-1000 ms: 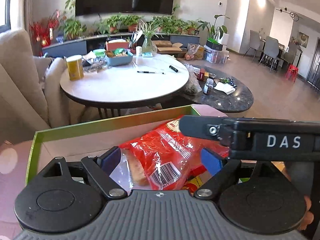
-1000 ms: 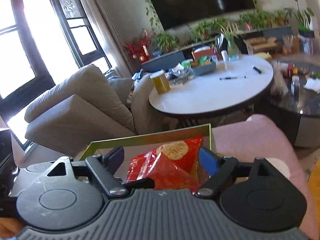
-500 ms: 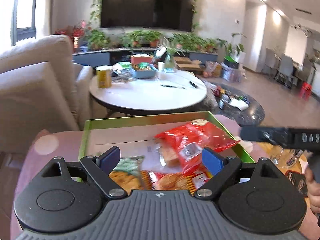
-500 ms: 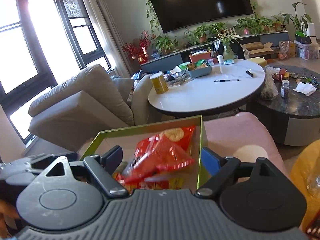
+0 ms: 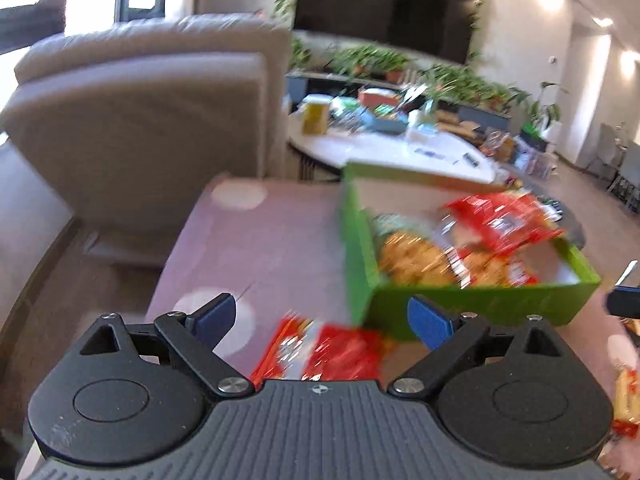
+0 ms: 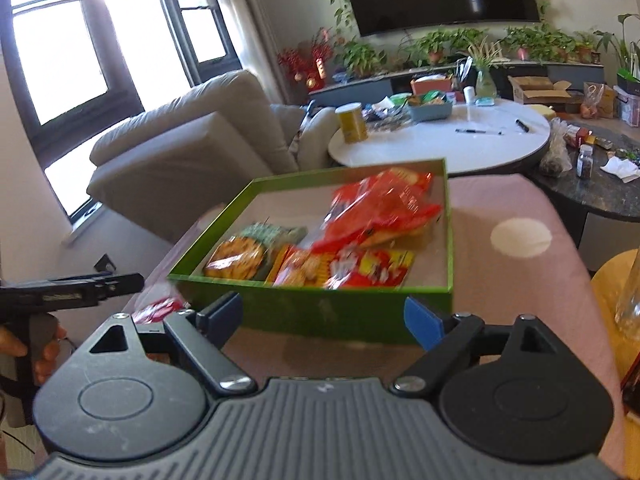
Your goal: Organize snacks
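A green box [image 6: 320, 312] stands on a pink dotted cloth [image 6: 500, 280]. A large red snack bag [image 6: 380, 204] and several biscuit packets [image 6: 240, 258] lie inside it. My right gripper [image 6: 322, 316] hangs just before the box's near wall, its jaws opening with nothing between them. My left gripper [image 5: 320, 316] is to the left of the box [image 5: 460, 304], its jaws also opening. A red snack packet [image 5: 328, 352] lies on the cloth below and between its fingers, with no pad pressing on it. The right wrist view shows this packet [image 6: 156, 306] beside the box.
A beige armchair [image 6: 192, 152] stands behind the cloth on the left. Beyond the box is a white round table [image 6: 440, 144] with a yellow can and pens. A dark stone table [image 6: 600, 188] is at the right. A glass bottle [image 6: 630, 300] stands at the right edge.
Both grippers have drawn back from the box and their jaws have widened. The red bag was let go and lies in the box. The left gripper swung left over the loose red packet.
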A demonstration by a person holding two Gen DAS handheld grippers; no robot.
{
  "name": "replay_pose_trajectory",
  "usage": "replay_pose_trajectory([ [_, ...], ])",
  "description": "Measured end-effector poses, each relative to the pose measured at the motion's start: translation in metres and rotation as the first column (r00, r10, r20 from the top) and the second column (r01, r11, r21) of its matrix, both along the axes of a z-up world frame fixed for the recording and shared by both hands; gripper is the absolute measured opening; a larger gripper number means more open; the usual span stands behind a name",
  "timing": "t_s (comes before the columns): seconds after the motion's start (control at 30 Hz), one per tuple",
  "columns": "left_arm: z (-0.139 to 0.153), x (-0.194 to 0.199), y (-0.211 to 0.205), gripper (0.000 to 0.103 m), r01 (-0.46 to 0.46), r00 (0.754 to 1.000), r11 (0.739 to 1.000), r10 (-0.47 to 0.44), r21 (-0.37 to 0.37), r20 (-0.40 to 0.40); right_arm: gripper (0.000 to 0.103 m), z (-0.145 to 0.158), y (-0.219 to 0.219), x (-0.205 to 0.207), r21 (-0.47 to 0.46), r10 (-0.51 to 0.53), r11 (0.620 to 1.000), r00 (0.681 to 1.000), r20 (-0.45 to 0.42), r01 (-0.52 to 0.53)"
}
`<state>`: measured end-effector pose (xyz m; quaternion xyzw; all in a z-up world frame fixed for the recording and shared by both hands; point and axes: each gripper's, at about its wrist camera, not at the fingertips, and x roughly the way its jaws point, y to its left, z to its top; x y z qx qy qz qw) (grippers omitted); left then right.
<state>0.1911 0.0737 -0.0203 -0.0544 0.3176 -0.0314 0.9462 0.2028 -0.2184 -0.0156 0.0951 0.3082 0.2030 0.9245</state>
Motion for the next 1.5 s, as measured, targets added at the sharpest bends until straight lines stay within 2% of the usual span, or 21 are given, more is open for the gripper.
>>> replay_pose_trajectory([
  [0.17, -0.028, 0.005, 0.021, 0.09, -0.043, 0.996, 0.998, 0.04, -0.038, -0.075, 0.063, -0.002, 0.014, -0.01, -0.019, 0.024, 1.0, 1.0, -0.02, -0.024],
  [0.23, -0.037, 0.005, 0.024, 0.082, -0.035, 0.994, 0.997, 0.027, -0.07, -0.107, 0.063, -0.003, 0.018, -0.014, -0.019, 0.035, 0.999, 0.999, -0.025, -0.036],
  [0.27, -0.041, 0.001, 0.024, 0.081, -0.022, 0.994, 0.994, 0.011, -0.103, -0.11, 0.063, -0.004, 0.019, -0.015, -0.018, 0.041, 0.999, 0.999, -0.027, -0.041],
  [0.33, -0.044, -0.006, 0.02, 0.08, 0.017, 0.992, 0.989, -0.035, -0.146, -0.123, 0.063, -0.007, 0.024, -0.018, -0.019, 0.048, 0.999, 0.998, -0.032, -0.049],
  [0.53, -0.04, -0.033, -0.013, 0.076, 0.13, 0.984, 0.979, -0.148, -0.16, -0.102, 0.063, -0.015, 0.028, -0.021, -0.001, 0.044, 0.999, 0.997, -0.069, -0.045],
  [0.7, -0.038, -0.054, -0.052, 0.075, 0.26, 0.957, 0.958, -0.272, -0.12, -0.098, 0.063, -0.021, 0.028, -0.027, 0.007, 0.036, 0.999, 0.995, -0.089, -0.035],
  [0.83, -0.03, -0.065, -0.067, 0.076, 0.328, 0.937, 0.934, -0.341, -0.141, -0.081, 0.063, -0.022, 0.028, -0.027, 0.023, 0.03, 0.999, 0.994, -0.106, -0.027],
  [0.97, -0.019, -0.075, -0.062, 0.078, 0.318, 0.945, 0.941, -0.325, -0.116, -0.046, 0.063, -0.021, 0.032, -0.027, 0.027, 0.04, 0.999, 0.994, -0.102, -0.038],
  [1.13, -0.013, -0.071, -0.049, 0.083, 0.19, 0.982, 0.981, -0.19, -0.027, -0.014, 0.063, -0.022, 0.043, -0.021, 0.024, 0.062, 0.998, 0.992, -0.111, -0.06],
  [1.3, -0.024, -0.054, -0.04, 0.082, 0.145, 0.984, 0.983, -0.154, -0.113, -0.083, 0.063, -0.022, 0.058, -0.006, 0.048, 0.088, 0.996, 0.986, -0.139, -0.082],
  [1.5, -0.034, -0.043, -0.041, 0.069, 0.112, 0.986, 0.978, -0.132, -0.178, -0.105, 0.061, -0.026, 0.08, 0.012, 0.037, 0.12, 0.993, 0.977, -0.176, -0.115],
])
